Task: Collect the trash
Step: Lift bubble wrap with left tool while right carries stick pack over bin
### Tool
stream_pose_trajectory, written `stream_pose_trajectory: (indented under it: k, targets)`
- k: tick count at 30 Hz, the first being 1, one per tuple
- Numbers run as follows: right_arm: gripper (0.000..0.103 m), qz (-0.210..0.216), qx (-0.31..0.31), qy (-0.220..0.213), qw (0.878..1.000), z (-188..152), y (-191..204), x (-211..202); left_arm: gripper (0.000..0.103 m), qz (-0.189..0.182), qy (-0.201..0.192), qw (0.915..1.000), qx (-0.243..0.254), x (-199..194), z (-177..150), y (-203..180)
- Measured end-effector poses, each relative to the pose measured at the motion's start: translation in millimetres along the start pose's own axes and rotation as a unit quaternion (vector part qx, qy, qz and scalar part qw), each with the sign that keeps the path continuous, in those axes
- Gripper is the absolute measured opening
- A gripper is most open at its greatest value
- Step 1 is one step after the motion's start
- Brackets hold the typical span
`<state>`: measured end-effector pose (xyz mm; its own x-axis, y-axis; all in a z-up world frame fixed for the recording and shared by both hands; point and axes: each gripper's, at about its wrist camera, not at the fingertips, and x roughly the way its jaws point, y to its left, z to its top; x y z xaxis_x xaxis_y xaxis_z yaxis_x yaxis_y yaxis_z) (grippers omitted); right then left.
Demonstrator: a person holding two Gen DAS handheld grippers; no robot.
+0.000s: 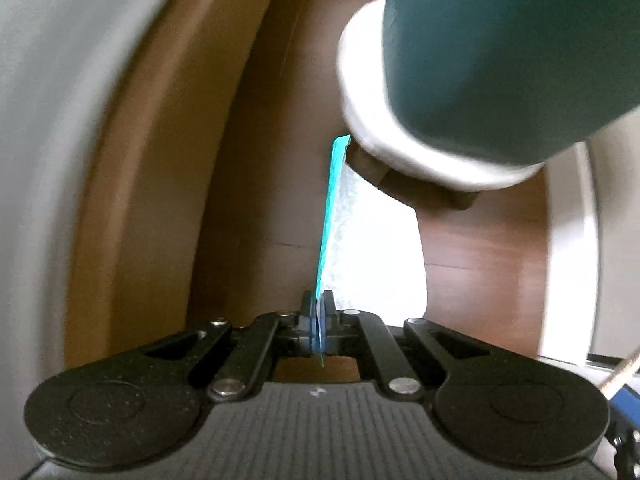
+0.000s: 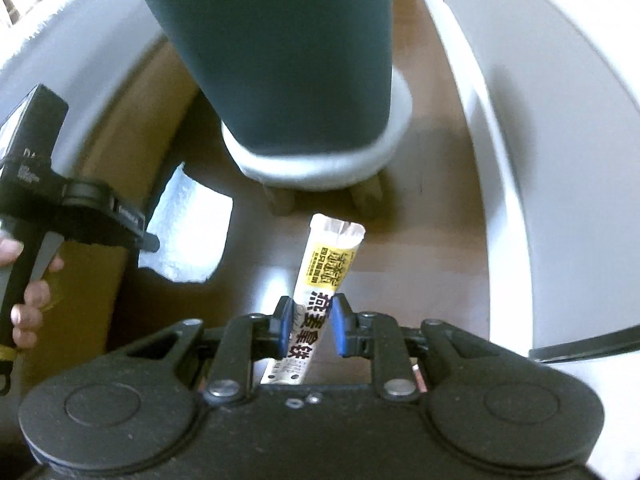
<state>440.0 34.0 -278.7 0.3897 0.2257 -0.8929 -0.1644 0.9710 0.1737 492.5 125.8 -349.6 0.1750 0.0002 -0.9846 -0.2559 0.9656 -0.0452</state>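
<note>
Trash is in both hands at once. The left hand-held gripper [image 1: 319, 322] is clenched on a thin teal-and-white flat wrapper [image 1: 329, 224], seen edge-on and hanging below its blue pads. The right hand-held gripper [image 2: 310, 328] is grasping a long white-and-yellow printed paper sleeve [image 2: 320, 276] partway along its length, the torn end pointing down toward the brown wooden floor [image 2: 424, 248]. Just beyond stands a stool with a dark teal upright body, pale grey padded rim and short wooden feet [image 2: 280, 60].

To do this step well, I'd keep both grips firm and carry each piece clear of the stool — the flat wrapper is pinched only at its edge and could slip or flutter loose, so a steady, unhurried carry suits it. The sleeve sits skewed between the pads; tilting it further risks it sliding out.

No bin shows in either view, so where these go I cannot say. Both pictures are blurred, the wrapper's face is turned away, and the white patch [image 2: 192, 232] below the left tool may be that same wrapper — I can't be sure.
</note>
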Motion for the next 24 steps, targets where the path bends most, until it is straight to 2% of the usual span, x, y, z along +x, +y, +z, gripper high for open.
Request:
stream_pose_trajectory:
  k: [2,8,15,24]
  targets:
    - [0.020,-0.002,-0.004,-0.019,1.000,8,7,-24,0.001,-0.001,-0.025,0.9996,0.015,-35,-3,-5]
    - [0.020,-0.009,-0.017,-0.085,0.996,35,24,-98,0.001,-0.045,-0.097,0.9938,0.029,-137,-13,-19]
    - [0.020,-0.025,-0.035,-0.158,0.987,79,30,-155,0.001,-0.068,-0.170,0.9824,0.036,-214,-11,-25]
    - [0.020,-0.038,-0.048,-0.236,0.970,158,32,-186,0.001,-0.076,-0.254,0.9630,0.046,-286,43,-37]
